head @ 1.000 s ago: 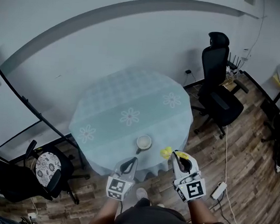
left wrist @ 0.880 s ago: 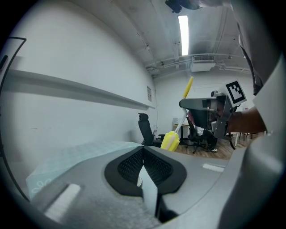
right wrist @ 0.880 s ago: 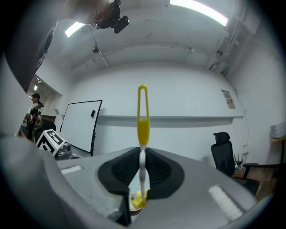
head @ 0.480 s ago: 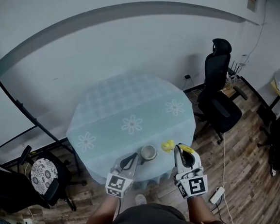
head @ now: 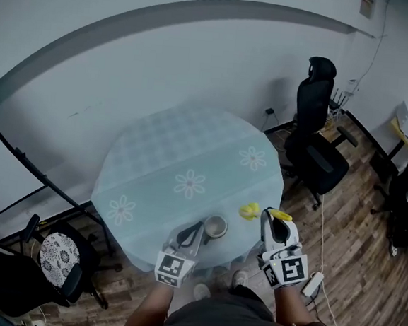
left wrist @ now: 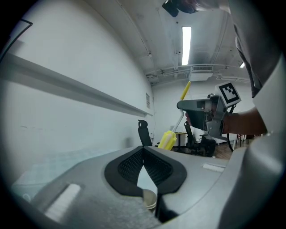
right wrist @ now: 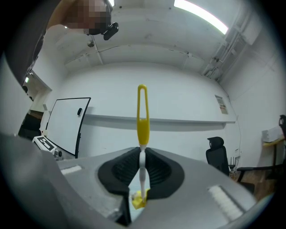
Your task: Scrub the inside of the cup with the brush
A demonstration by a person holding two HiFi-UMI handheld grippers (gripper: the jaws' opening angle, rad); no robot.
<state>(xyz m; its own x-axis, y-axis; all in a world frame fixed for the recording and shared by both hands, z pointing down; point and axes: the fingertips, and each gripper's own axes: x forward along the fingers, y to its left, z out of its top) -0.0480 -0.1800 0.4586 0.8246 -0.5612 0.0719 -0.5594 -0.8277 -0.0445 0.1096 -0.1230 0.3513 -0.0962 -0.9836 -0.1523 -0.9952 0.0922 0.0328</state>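
A pale cup (head: 215, 227) stands upright near the front edge of the round table (head: 170, 149) with its light flowered cloth. My left gripper (head: 197, 228) (left wrist: 144, 152) is shut with nothing in it. Its tips are just left of the cup, whose rim (left wrist: 149, 197) shows through the gap below the pads. My right gripper (head: 272, 222) (right wrist: 142, 157) is to the right of the cup, shut on the brush handle. The brush (right wrist: 142, 115) stands upright, yellow loop on top. Its yellow head (head: 249, 211) (left wrist: 167, 139) hangs over the table's edge, apart from the cup.
A black office chair (head: 319, 144) stands to the right of the table. A small chair with a patterned seat (head: 60, 252) is at the lower left. A white power strip (head: 310, 283) and cables lie on the wooden floor. A whiteboard (right wrist: 67, 125) leans against the wall.
Both grippers have moved forward over the table's front edge. The left tips are now beside the cup, and the brush head has come nearer the cup. Both stayed shut.
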